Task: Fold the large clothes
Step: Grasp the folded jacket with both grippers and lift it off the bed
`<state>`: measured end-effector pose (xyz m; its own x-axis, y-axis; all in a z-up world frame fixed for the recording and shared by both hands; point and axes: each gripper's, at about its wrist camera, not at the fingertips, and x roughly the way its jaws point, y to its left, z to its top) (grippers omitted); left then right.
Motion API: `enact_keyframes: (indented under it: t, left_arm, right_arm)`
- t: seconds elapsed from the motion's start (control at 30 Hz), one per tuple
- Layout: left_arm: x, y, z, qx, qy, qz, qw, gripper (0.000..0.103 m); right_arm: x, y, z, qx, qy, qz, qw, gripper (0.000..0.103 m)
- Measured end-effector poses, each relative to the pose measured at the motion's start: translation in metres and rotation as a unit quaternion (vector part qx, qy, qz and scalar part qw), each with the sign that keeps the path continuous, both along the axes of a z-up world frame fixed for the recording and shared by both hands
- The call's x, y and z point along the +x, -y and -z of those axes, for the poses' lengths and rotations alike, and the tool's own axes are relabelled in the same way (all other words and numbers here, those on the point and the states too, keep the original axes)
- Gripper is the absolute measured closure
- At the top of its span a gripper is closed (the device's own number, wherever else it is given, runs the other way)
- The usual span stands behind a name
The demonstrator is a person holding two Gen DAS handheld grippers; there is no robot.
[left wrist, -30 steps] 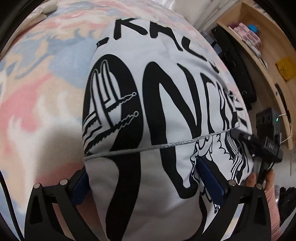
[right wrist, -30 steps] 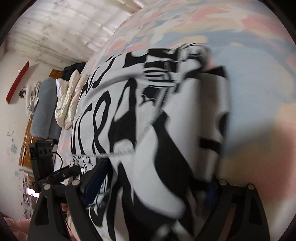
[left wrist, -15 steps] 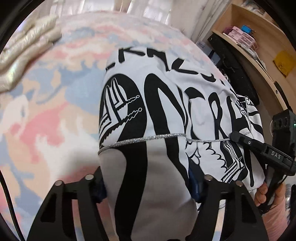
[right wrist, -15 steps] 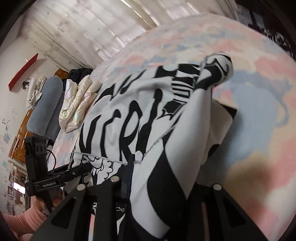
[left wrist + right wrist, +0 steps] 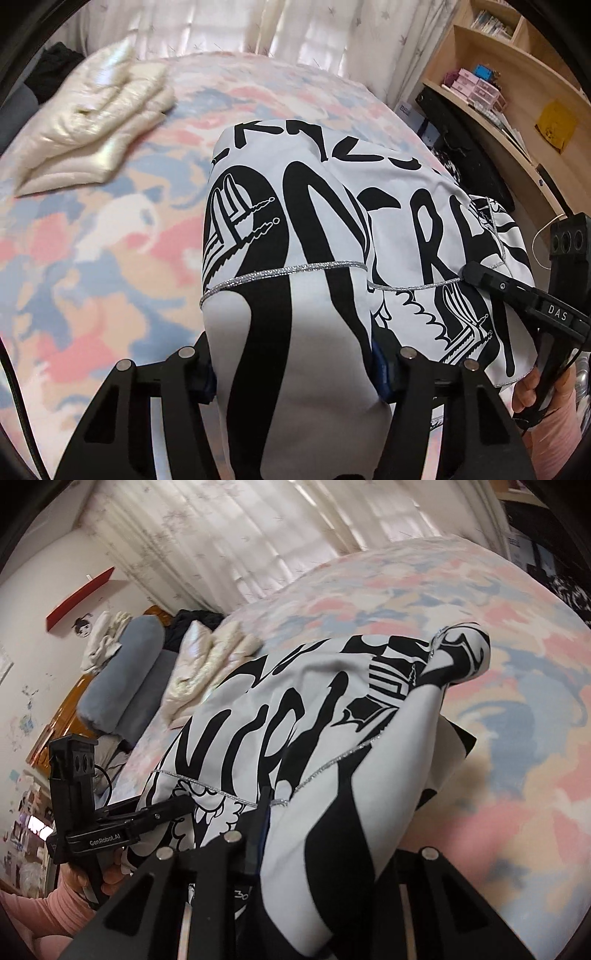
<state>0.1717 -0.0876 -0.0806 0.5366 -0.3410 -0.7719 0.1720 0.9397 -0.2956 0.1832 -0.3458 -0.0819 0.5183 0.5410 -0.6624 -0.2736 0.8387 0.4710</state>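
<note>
**A:** Where do we stand with the shirt [image 5: 295, 229]?

**B:** It lies on the bed [image 5: 110, 258], white with big black lettering and a thin silver trim line across it. We've got its near edge in both grippers. The left gripper [image 5: 295, 369] has a thick bunch of cloth filling the space between its fingers, and its jaws are closing on it. The right gripper [image 5: 325, 853] is clamped on a fold of the same edge, further along.

**A:** How do we expect it to handle?

**B:** Soft and light, we'd judge. It drapes and sags between our two holds, and the far sleeve has bunched into a lump. Nothing fragile, but the smooth cloth could slip from a shallow pinch.

**A:** So where do we take hold?

**B:** At the hem corners, deep in the jaws and well apart, so the edge stays taut as it goes over. The cream jacket [image 5: 96, 122] further up the bed is clear of us.
</note>
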Motion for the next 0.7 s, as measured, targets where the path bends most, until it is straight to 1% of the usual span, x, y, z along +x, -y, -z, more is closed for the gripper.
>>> enact_keyframes:
  t: [0.13,0.17,0.33,0.43,0.5,0.63,0.7]
  left_arm:
    - [-0.015,-0.043,-0.018,0.002,0.015,-0.018,0.9997,0.044]
    - [-0.019,-0.059,-0.025,0.002,0.019,-0.024,0.9995,0.044]
    - [-0.012,-0.13,-0.057,0.005,0.038,-0.051,0.998,0.044]
    - [0.007,-0.177,-0.083,0.012,0.049,-0.065,0.9966,0.044]
    - [0.028,-0.211,-0.101,0.02,0.059,-0.073,0.9954,0.044]
    - [0.079,-0.268,-0.134,0.039,0.085,-0.08,0.9924,0.044]
    - [0.114,-0.299,-0.151,0.049,0.098,-0.082,0.9906,0.044]
  right_arm:
    - [-0.004,-0.037,-0.014,0.008,0.013,-0.018,1.0,0.079]
    - [-0.004,-0.049,-0.019,0.011,0.017,-0.025,0.999,0.079]
    - [0.007,-0.112,-0.044,0.027,0.045,-0.056,0.997,0.079]
    - [0.029,-0.157,-0.062,0.037,0.059,-0.073,0.995,0.079]
    - [0.051,-0.188,-0.074,0.045,0.066,-0.084,0.993,0.079]
    - [0.106,-0.251,-0.101,0.071,0.089,-0.092,0.989,0.079]
    - [0.133,-0.277,-0.112,0.085,0.098,-0.092,0.987,0.079]
